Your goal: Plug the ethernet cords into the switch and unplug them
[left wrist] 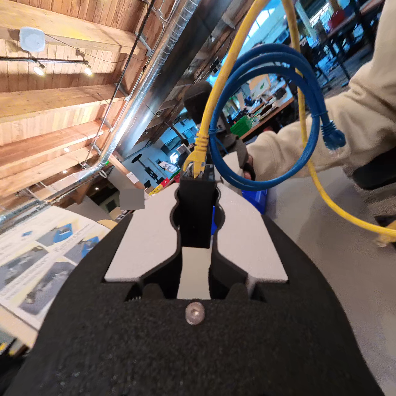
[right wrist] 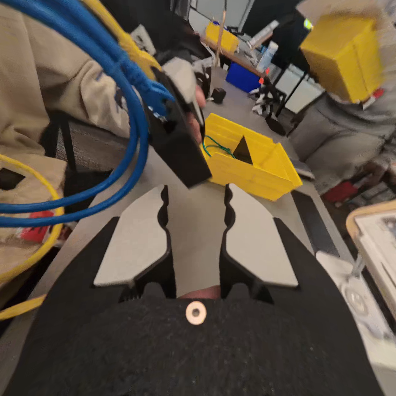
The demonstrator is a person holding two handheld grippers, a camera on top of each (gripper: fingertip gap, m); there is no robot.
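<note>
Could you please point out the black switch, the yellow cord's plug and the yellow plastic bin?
Black box-shaped switch point(left wrist: 196, 214): left wrist view, on its top face.
Yellow ethernet cord's plug point(left wrist: 198, 157): left wrist view, on its boot.
Yellow plastic bin point(right wrist: 252, 177): right wrist view, on its front wall.

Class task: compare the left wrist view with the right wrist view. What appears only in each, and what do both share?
Only the left wrist view: the wooden ceiling, and the left gripper shut on the switch with the yellow cord plugged into it.

Only the right wrist view: the yellow bin and the open, empty right gripper.

Both: the switch, the blue cord and the beige sleeve.
</note>
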